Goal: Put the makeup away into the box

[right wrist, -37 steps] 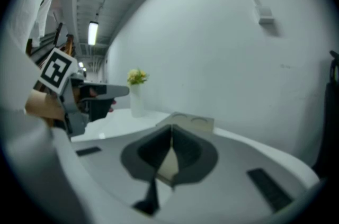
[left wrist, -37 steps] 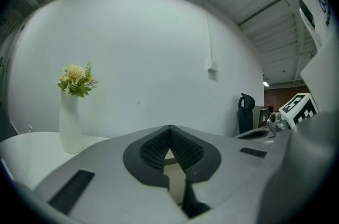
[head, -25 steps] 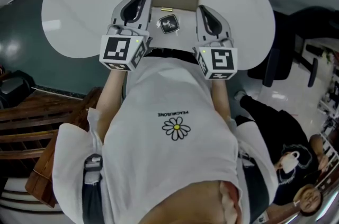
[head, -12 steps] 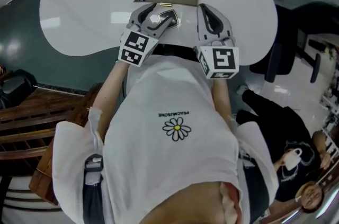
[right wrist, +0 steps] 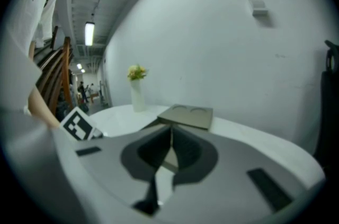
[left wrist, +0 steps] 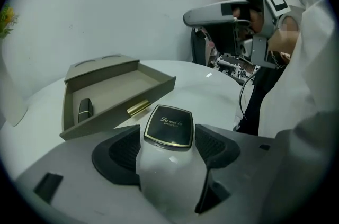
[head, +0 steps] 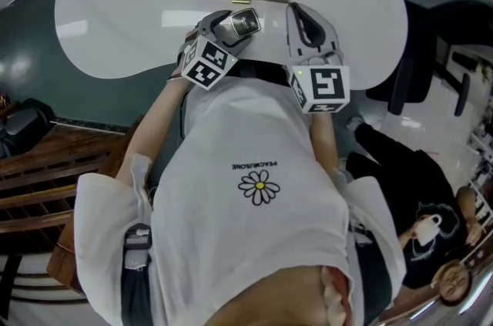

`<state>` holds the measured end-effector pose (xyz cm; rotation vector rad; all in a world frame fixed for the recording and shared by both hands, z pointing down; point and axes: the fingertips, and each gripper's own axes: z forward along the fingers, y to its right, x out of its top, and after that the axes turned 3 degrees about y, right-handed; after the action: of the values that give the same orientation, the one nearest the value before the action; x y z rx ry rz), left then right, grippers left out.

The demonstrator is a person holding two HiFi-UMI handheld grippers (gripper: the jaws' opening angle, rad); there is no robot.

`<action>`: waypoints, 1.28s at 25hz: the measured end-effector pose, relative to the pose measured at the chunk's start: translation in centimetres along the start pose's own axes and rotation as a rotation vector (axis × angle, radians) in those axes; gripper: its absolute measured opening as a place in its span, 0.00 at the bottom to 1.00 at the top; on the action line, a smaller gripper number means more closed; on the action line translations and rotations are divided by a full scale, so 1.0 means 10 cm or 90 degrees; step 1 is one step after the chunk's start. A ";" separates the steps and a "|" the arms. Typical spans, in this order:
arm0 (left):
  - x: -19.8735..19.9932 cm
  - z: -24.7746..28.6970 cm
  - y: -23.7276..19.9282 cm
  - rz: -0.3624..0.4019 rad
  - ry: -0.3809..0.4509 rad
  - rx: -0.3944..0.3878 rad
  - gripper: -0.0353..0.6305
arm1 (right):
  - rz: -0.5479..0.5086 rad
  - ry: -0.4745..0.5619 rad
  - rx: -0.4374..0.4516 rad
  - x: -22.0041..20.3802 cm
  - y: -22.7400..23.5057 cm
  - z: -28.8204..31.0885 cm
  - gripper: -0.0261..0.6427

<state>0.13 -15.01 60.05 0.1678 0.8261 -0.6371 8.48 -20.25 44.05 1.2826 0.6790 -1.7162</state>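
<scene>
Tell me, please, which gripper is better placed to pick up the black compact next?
Left, probably. The left gripper has just been opening its fingers, which flank the compact without pressing it. The right gripper is shut, empty and off to the side.

left hand-held gripper [left wrist: 168, 134]: tilted down, jaws just opened wide, black compact [left wrist: 169, 123] between tips, unpressed | right hand-held gripper [right wrist: 170, 148]: near level, jaws together, empty | forearms [head: 158, 124]: both reach forward
</scene>
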 end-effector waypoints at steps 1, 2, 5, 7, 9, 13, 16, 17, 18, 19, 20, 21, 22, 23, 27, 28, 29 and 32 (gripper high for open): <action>-0.03 0.02 -0.01 -0.002 -0.011 -0.001 0.54 | 0.002 -0.001 0.000 -0.01 0.00 0.00 0.08; -0.05 0.03 -0.02 -0.003 -0.019 -0.003 0.55 | 0.003 -0.002 -0.001 -0.02 0.00 0.00 0.08; -0.06 0.05 -0.01 -0.001 -0.027 -0.011 0.54 | 0.004 -0.008 0.000 -0.04 0.00 0.00 0.08; -0.06 0.06 -0.01 0.005 -0.032 -0.016 0.54 | 0.004 -0.012 0.000 -0.05 0.00 0.01 0.08; -0.06 0.07 -0.01 0.012 -0.035 -0.020 0.54 | 0.006 -0.013 0.000 -0.06 0.00 0.01 0.08; -0.05 0.08 -0.01 0.025 -0.037 -0.028 0.54 | 0.007 -0.014 0.000 -0.07 0.02 0.02 0.08; -0.05 0.08 -0.01 0.028 -0.038 -0.030 0.53 | 0.007 -0.016 0.001 -0.09 0.02 0.03 0.08; -0.05 0.07 -0.01 0.030 -0.037 -0.029 0.53 | 0.008 -0.016 0.001 -0.09 0.02 0.03 0.08; -0.05 0.07 -0.01 0.033 -0.035 -0.028 0.52 | 0.009 -0.016 0.002 -0.09 0.01 0.03 0.08; -0.03 0.06 0.00 0.036 -0.031 -0.028 0.52 | 0.009 -0.015 0.001 -0.09 0.02 0.03 0.08; -0.01 0.05 0.02 0.039 -0.025 -0.030 0.52 | 0.008 -0.014 0.001 -0.08 0.02 0.03 0.08; 0.03 0.03 0.04 0.041 -0.016 -0.034 0.52 | 0.007 -0.013 0.000 -0.07 0.03 0.03 0.08; 0.08 0.00 0.05 0.042 -0.002 -0.038 0.52 | 0.005 -0.012 0.000 -0.06 0.03 0.03 0.08; 0.15 -0.03 0.07 0.041 0.015 -0.042 0.52 | 0.004 -0.010 0.000 -0.05 0.03 0.04 0.08; 0.70 -0.32 -0.01 0.025 0.135 -0.023 0.52 | -0.002 0.004 0.000 0.02 0.05 0.05 0.08; 0.87 -0.42 -0.06 0.011 0.173 -0.009 0.52 | -0.004 0.009 -0.001 0.04 0.06 0.05 0.08; 1.01 -0.53 -0.13 -0.010 0.213 0.006 0.51 | -0.006 0.013 -0.003 0.06 0.07 0.05 0.08; 1.33 -0.83 -0.31 -0.077 0.319 0.048 0.51 | -0.010 0.028 -0.004 0.15 0.09 0.03 0.08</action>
<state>-0.25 -20.56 45.01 0.3566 1.3033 -0.7533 8.95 -21.40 42.80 1.3166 0.7213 -1.7016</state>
